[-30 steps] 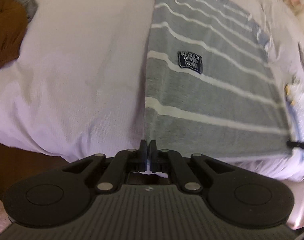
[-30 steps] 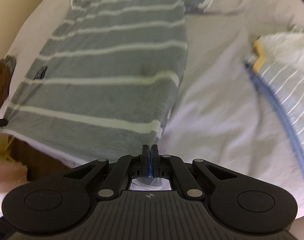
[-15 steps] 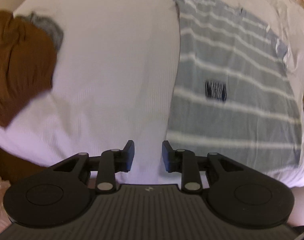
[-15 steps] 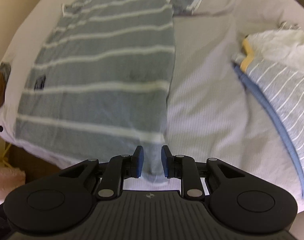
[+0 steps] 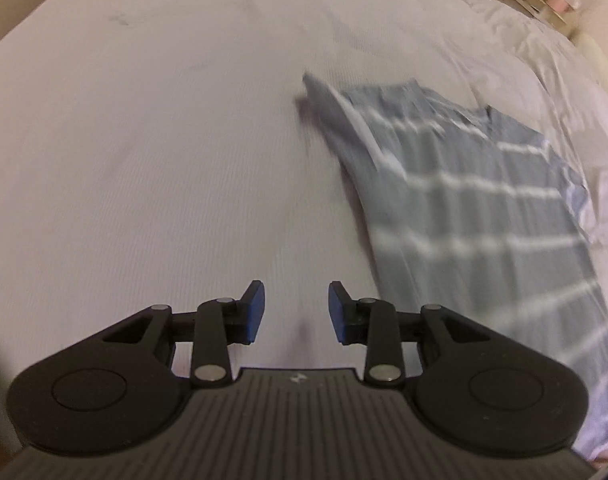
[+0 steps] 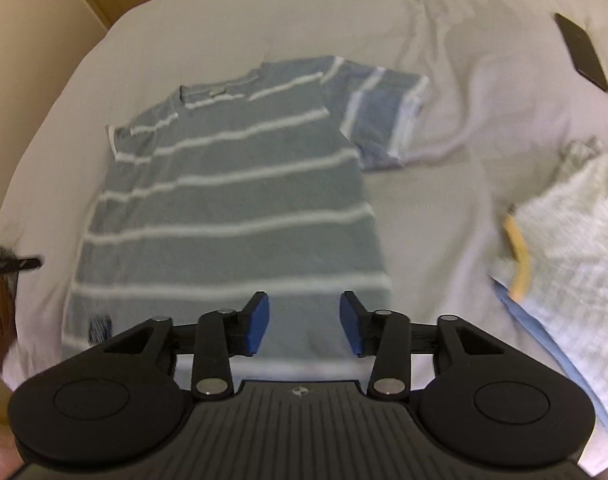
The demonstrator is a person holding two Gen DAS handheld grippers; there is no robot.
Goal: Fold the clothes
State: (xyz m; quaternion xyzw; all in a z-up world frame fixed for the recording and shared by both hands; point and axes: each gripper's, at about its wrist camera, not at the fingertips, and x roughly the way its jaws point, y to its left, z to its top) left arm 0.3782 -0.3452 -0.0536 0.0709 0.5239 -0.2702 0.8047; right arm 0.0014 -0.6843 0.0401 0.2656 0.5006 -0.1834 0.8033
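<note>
My right gripper [image 6: 303, 322] hung over the hem of the striped T-shirt [image 6: 232, 196], its jaws opening with nothing pinched between them. My left gripper [image 5: 297, 312], jaws also opening and empty, was above bare white bedsheet [image 5: 152, 168], the shirt lying off to its right. The shirt lay flat, its long axis running away from me, hem near, collar far, so my right hand seemed nearer. It looked like soft grey knit with thin white stripes.
</note>
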